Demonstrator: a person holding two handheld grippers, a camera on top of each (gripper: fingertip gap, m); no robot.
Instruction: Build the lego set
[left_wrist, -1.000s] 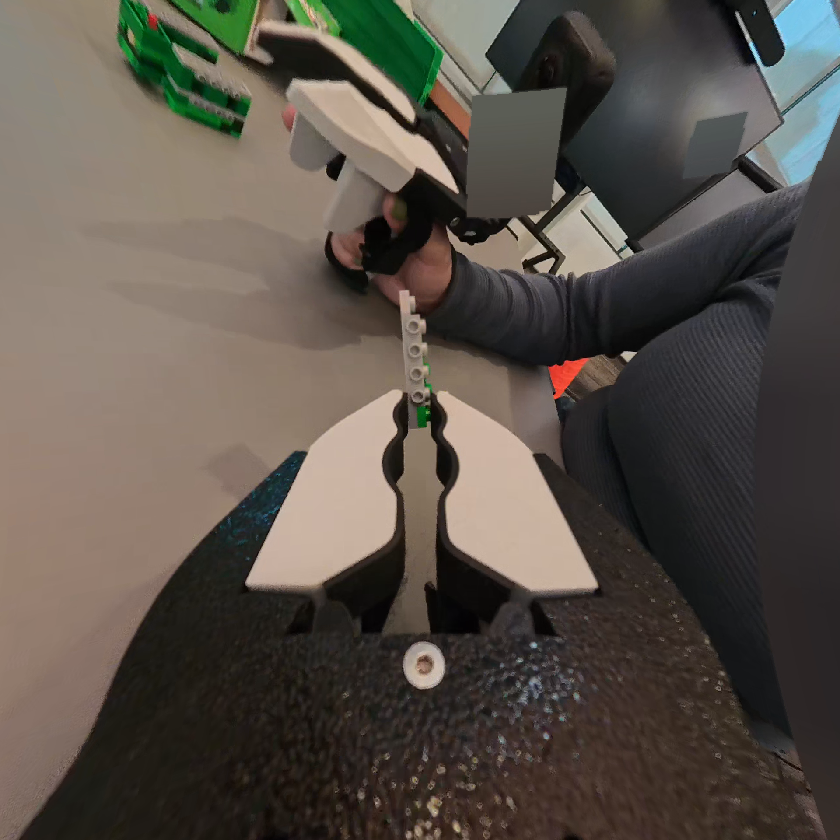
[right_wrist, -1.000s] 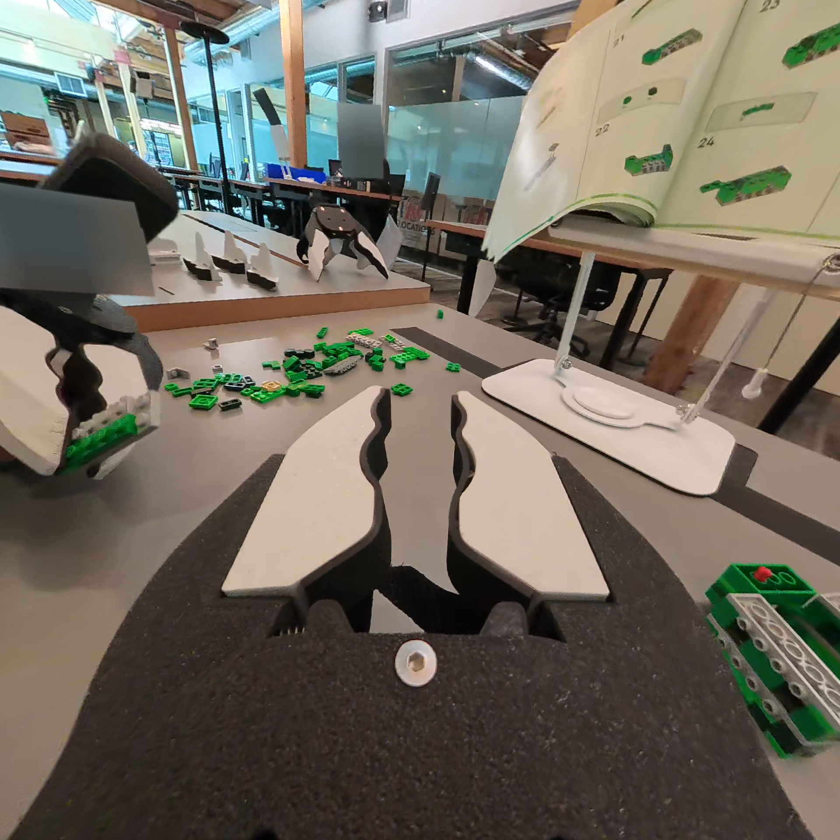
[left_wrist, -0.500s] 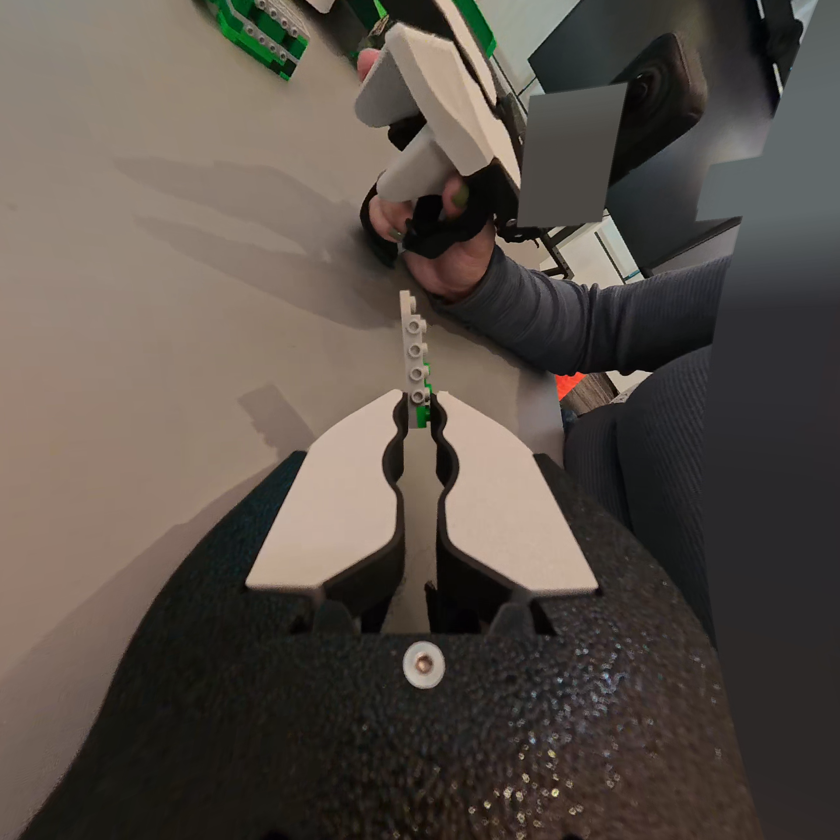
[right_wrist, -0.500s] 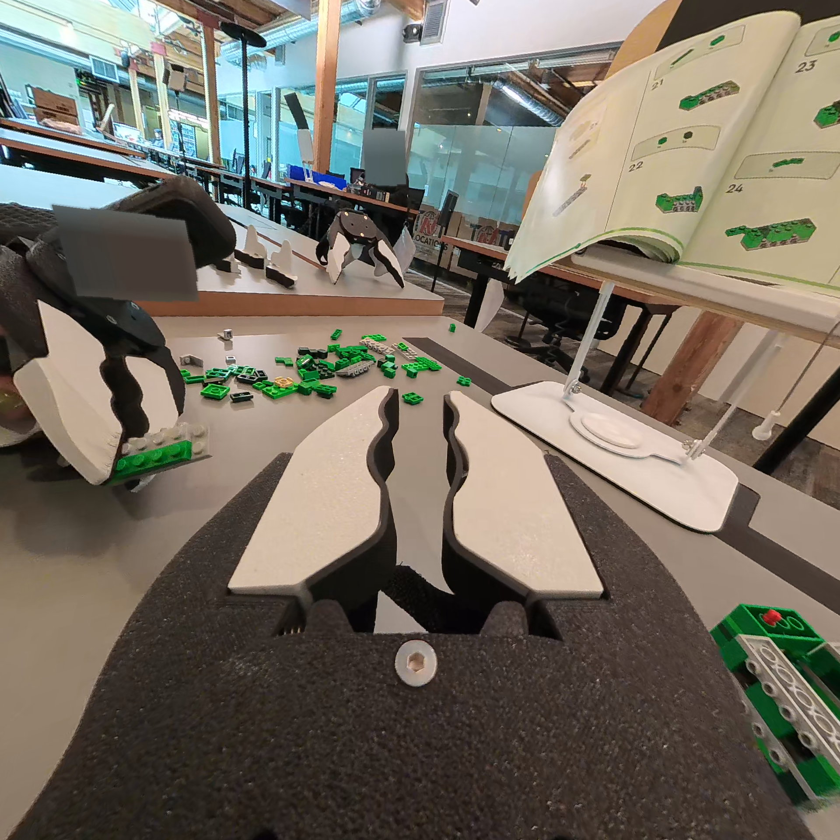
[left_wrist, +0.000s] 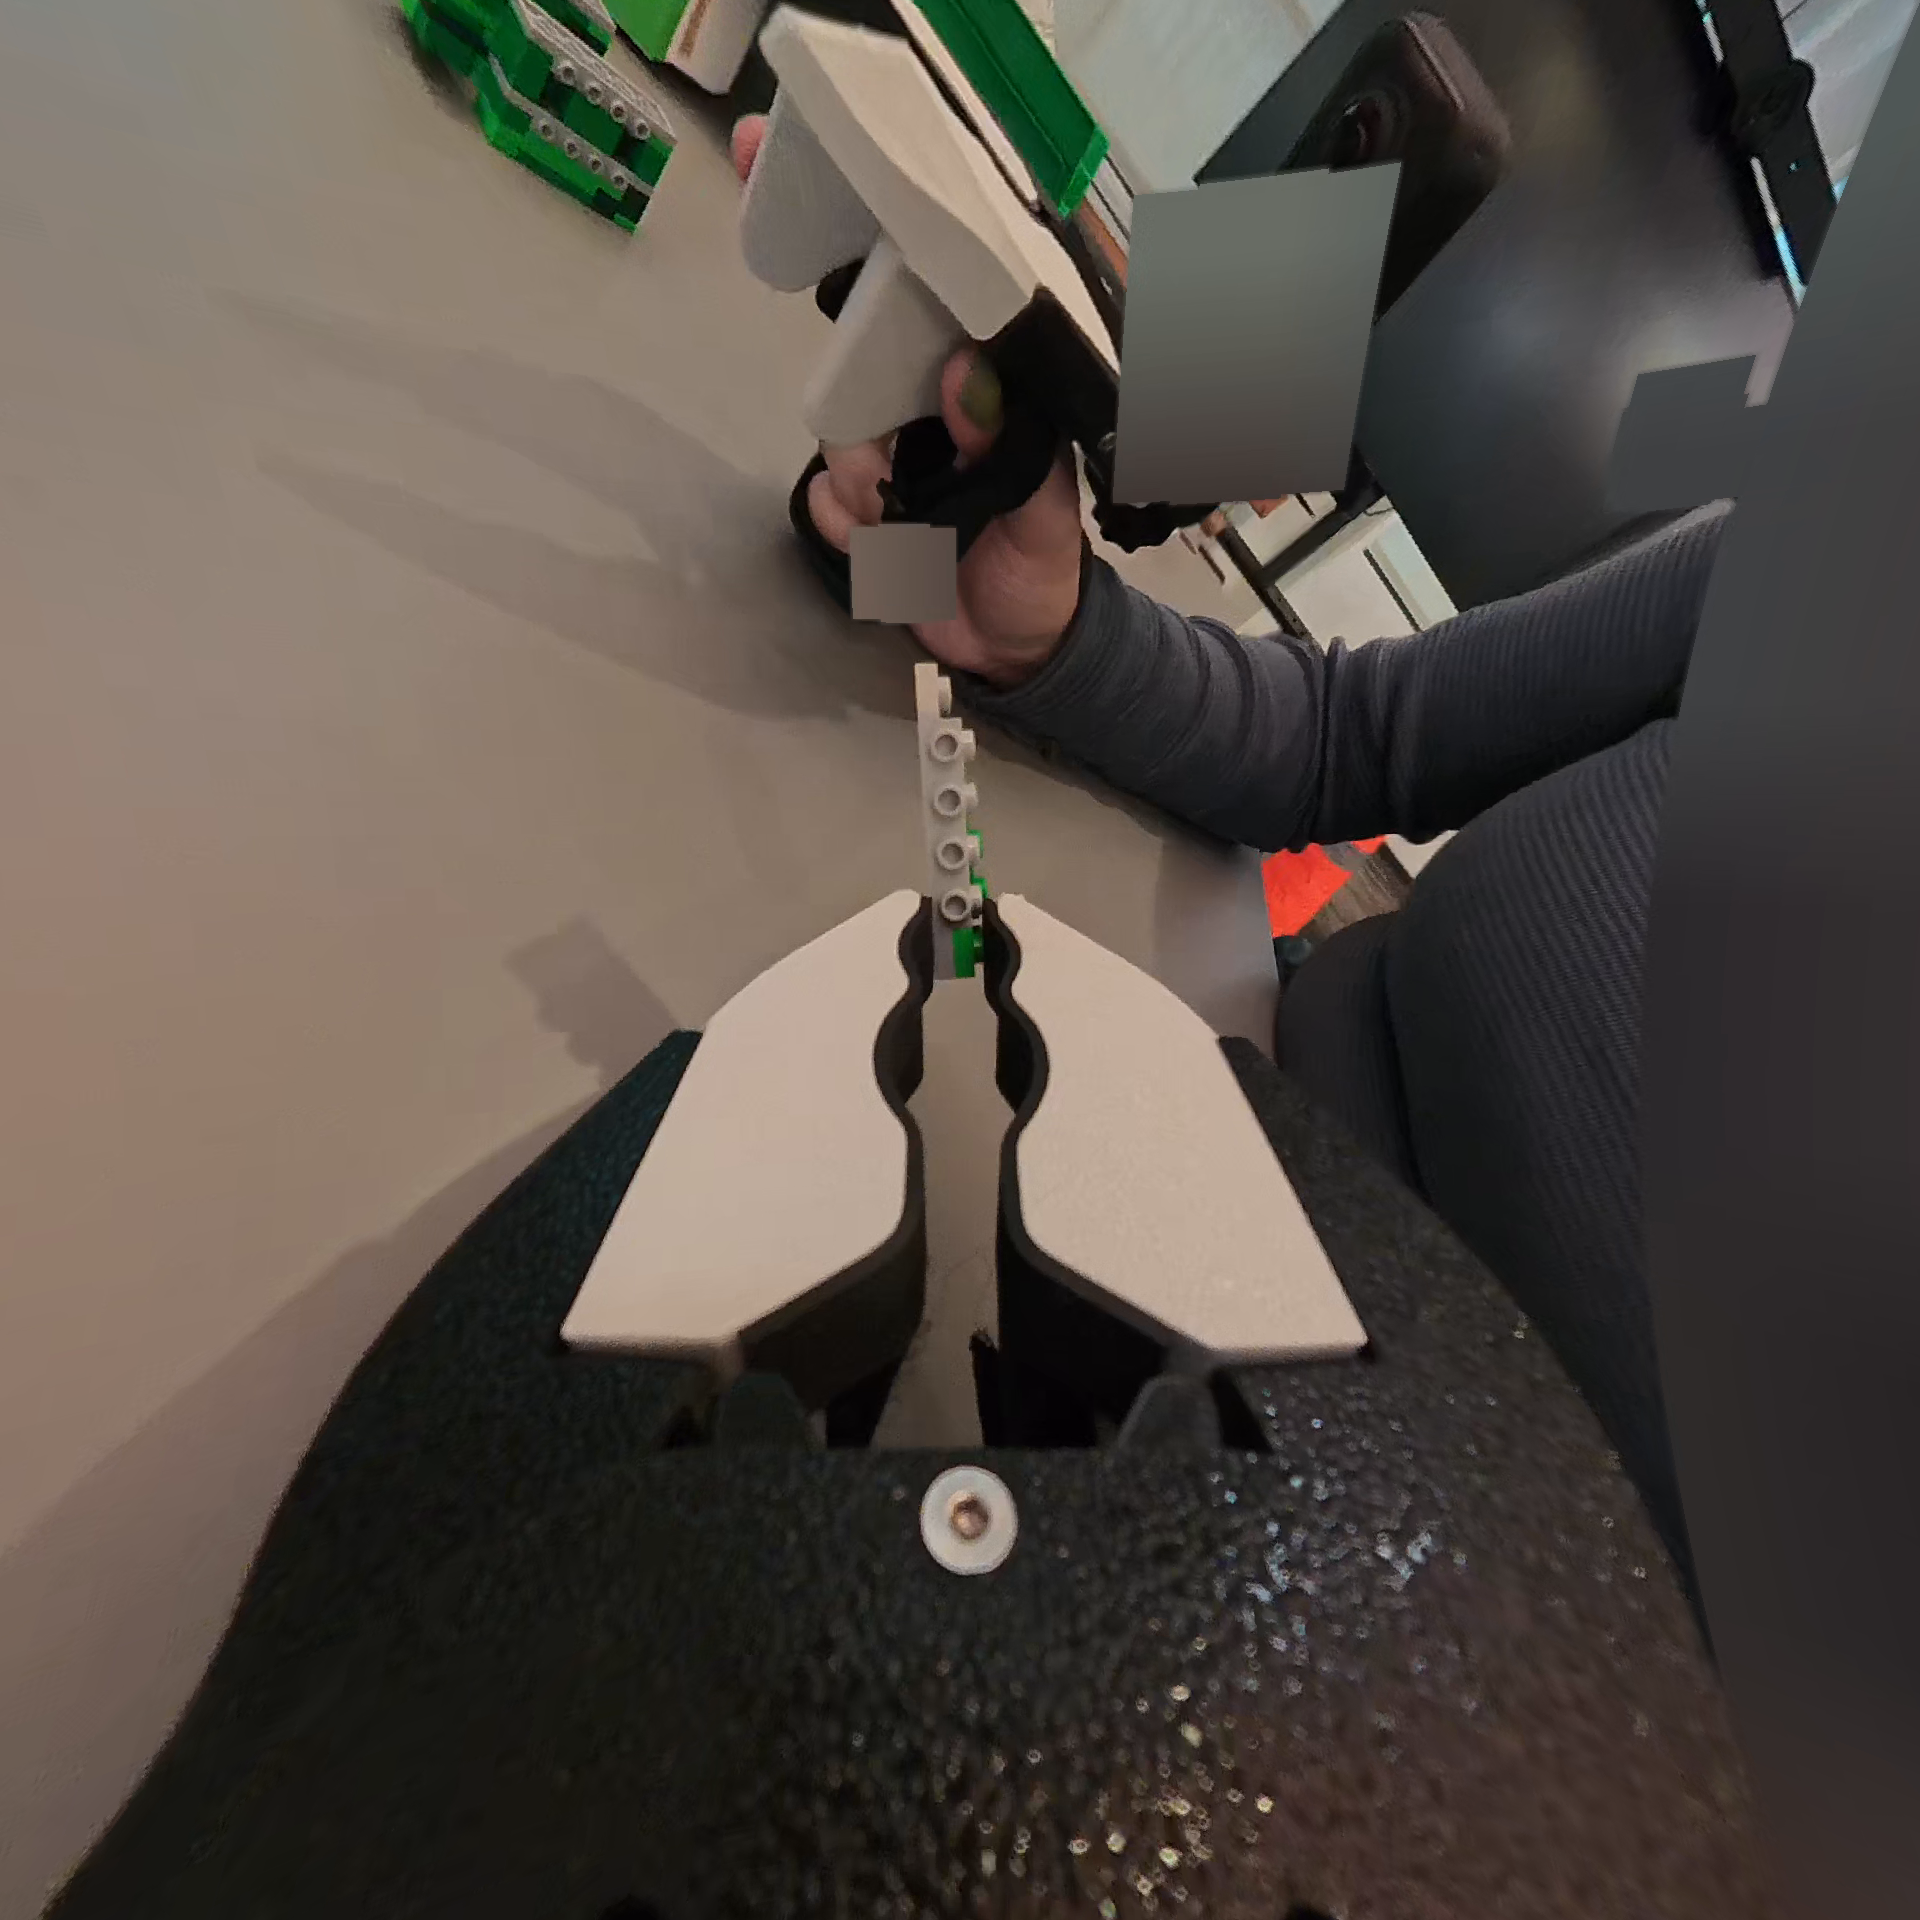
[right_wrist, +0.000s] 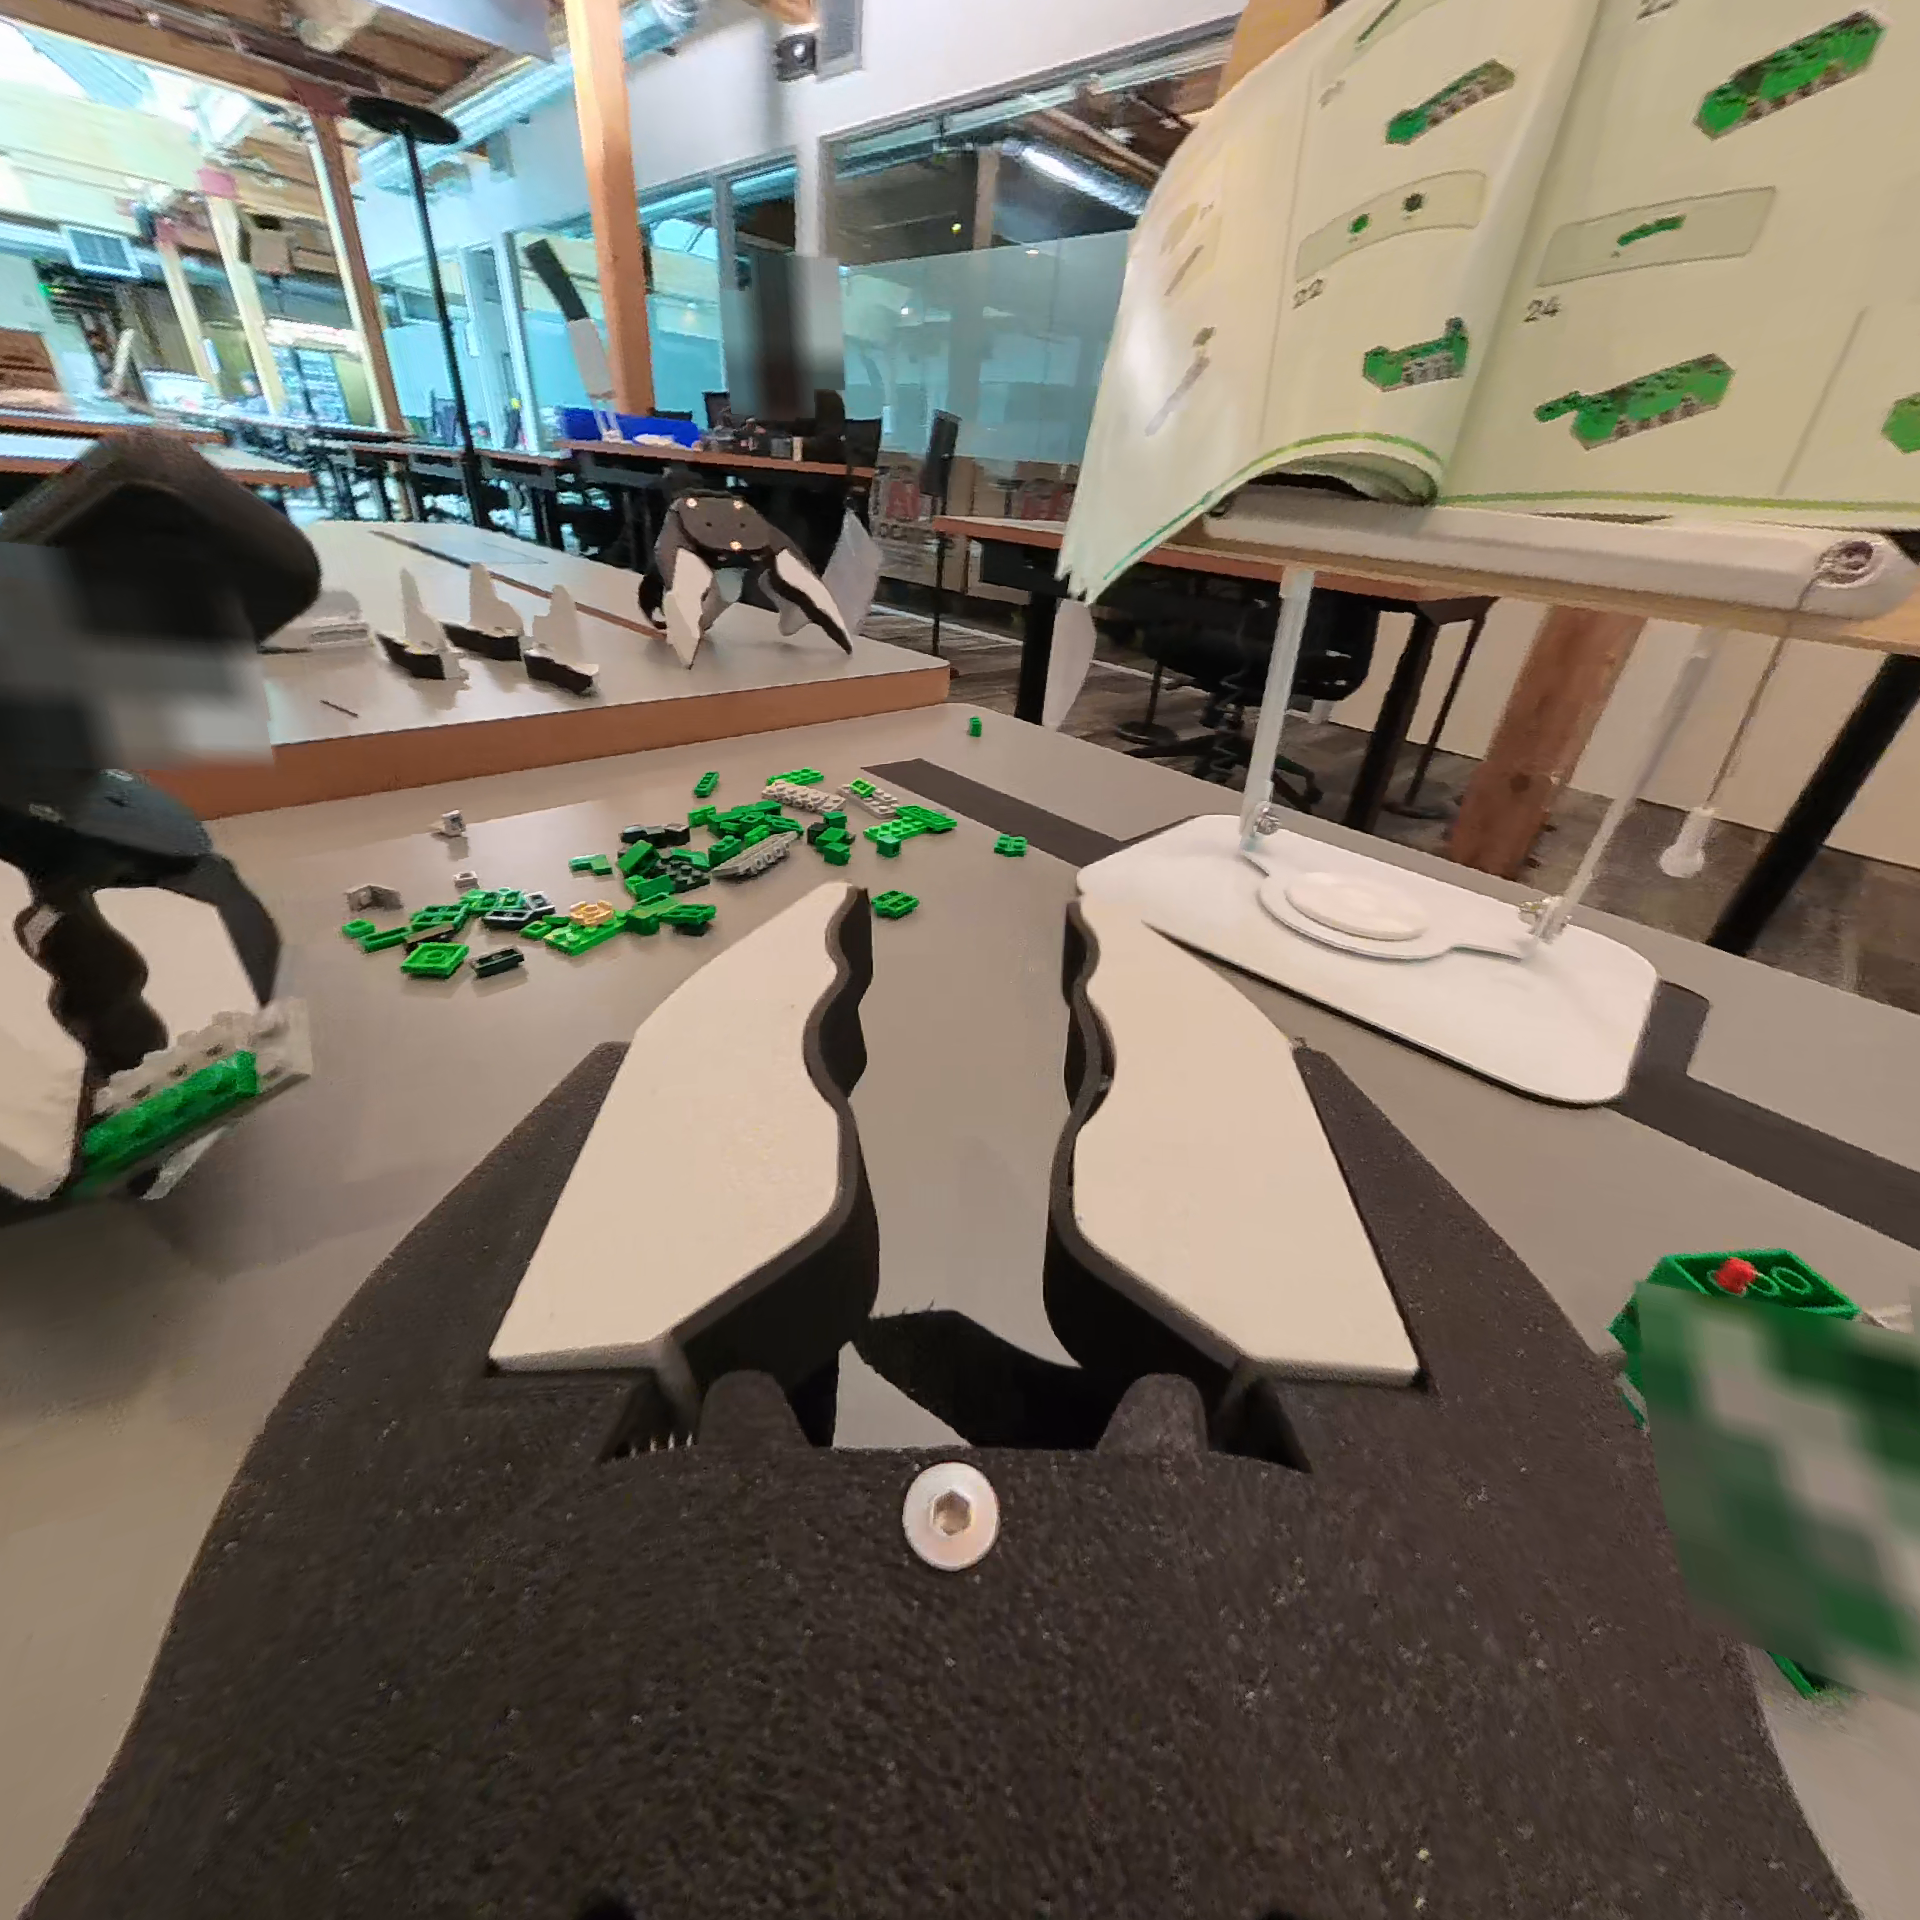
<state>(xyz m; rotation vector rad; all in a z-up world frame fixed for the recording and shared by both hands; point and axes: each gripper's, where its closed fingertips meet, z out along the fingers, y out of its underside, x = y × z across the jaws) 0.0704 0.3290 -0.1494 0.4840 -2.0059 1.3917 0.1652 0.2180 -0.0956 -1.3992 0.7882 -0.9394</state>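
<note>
My left gripper (left_wrist: 954, 920) is shut on a thin grey and green lego piece (left_wrist: 943, 800) that sticks out forward, edge-on, above the grey table (left_wrist: 312, 727). The same piece (right_wrist: 192, 1081) shows at the far left of the right wrist view, between the left gripper's white fingers. My right gripper (right_wrist: 964, 902) is open and empty, low over the table, pointing at a pile of loose green and grey bricks (right_wrist: 675, 873). A part-built green and grey lego model (left_wrist: 551, 104) lies on the table beyond the right gripper; it is a blurred shape (right_wrist: 1766, 1455) by my right side.
An open instruction booklet (right_wrist: 1507, 260) rests on a white stand (right_wrist: 1382, 956) at the right. A dark strip (right_wrist: 1039, 821) runs across the table. A person's hand and grey sleeve (left_wrist: 1299, 727) hold the right gripper. More tables stand behind. One gripper's finger ends stand about 15 cm off the other's.
The right gripper's jaws have opened wider. The right gripper has shifted over the table near the model. The left gripper still holds the piece and has turned slightly.
</note>
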